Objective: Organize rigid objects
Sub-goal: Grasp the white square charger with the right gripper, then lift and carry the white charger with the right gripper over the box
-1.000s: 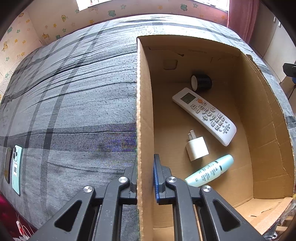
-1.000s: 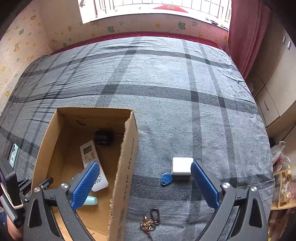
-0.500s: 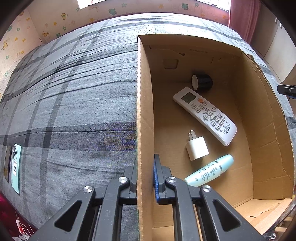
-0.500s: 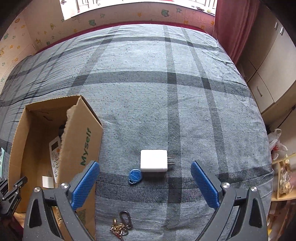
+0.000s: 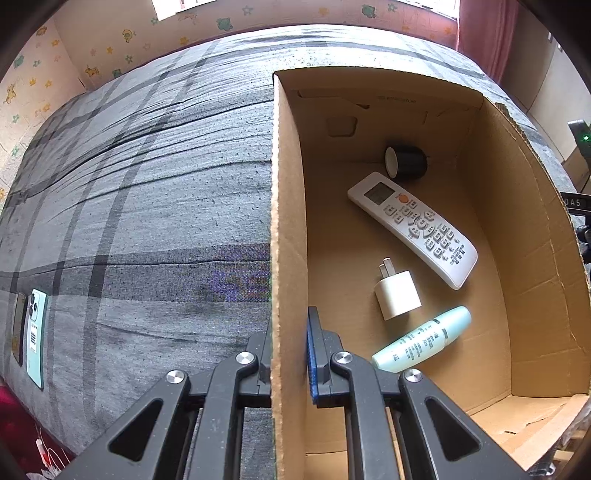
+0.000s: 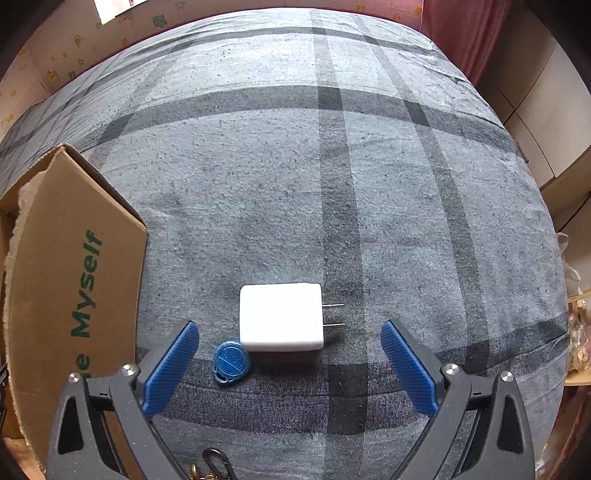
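My left gripper is shut on the left wall of the open cardboard box. Inside the box lie a white remote, a small white plug charger, a pale green tube and a black cylinder. In the right wrist view, my right gripper is open and empty, low over the grey plaid bed. A large white charger with two prongs lies between its fingers, slightly ahead. A blue key fob lies beside the charger's left corner.
The box's outer side stands at the left of the right wrist view. A key ring lies at the bottom edge. Two phones lie on the bed, far left in the left wrist view. A red curtain and cabinets stand to the right.
My right gripper has moved right and down toward the white charger, which now lies larger between its open fingers. The left gripper has kept its hold on the box wall.
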